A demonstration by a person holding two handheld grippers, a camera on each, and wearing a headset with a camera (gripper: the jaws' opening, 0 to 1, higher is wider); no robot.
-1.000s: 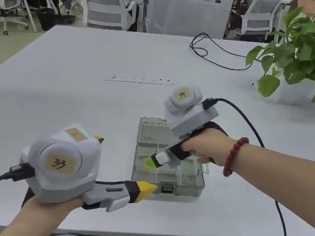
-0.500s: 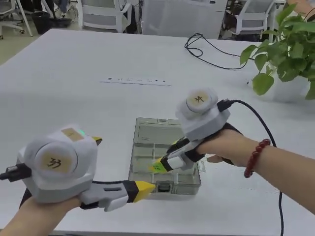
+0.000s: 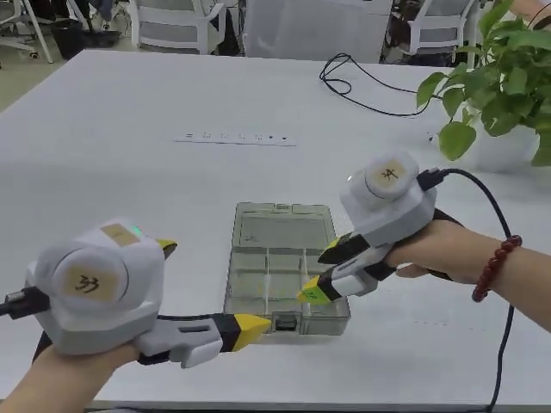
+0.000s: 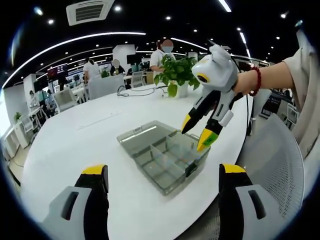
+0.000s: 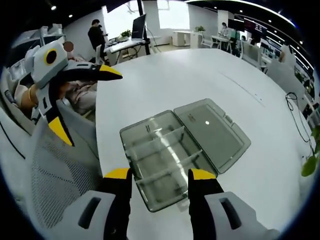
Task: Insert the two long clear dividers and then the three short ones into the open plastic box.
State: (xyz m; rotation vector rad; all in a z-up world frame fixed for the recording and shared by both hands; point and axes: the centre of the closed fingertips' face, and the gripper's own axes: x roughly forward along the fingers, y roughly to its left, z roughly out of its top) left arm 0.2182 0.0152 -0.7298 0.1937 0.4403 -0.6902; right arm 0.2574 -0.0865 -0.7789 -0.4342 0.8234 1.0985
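Observation:
The clear plastic box lies open on the white table, its lid flat behind it. Clear dividers stand inside and split it into compartments; they also show in the right gripper view as clear dividers. My right gripper hovers open and empty at the box's right front corner. My left gripper is open wide and empty, its lower tip by the box's front left corner. From the left gripper, the box lies ahead under the right gripper. The right gripper looks down on the box.
A potted plant stands at the back right. A black cable loops behind the box, and a flat white strip lies at mid-table. The near table edge runs just under the grippers. Office chairs stand beyond the table.
My right gripper has drawn back to the right, from over the box's middle to its right front corner. The left gripper has stayed in place. The head camera shifted slightly.

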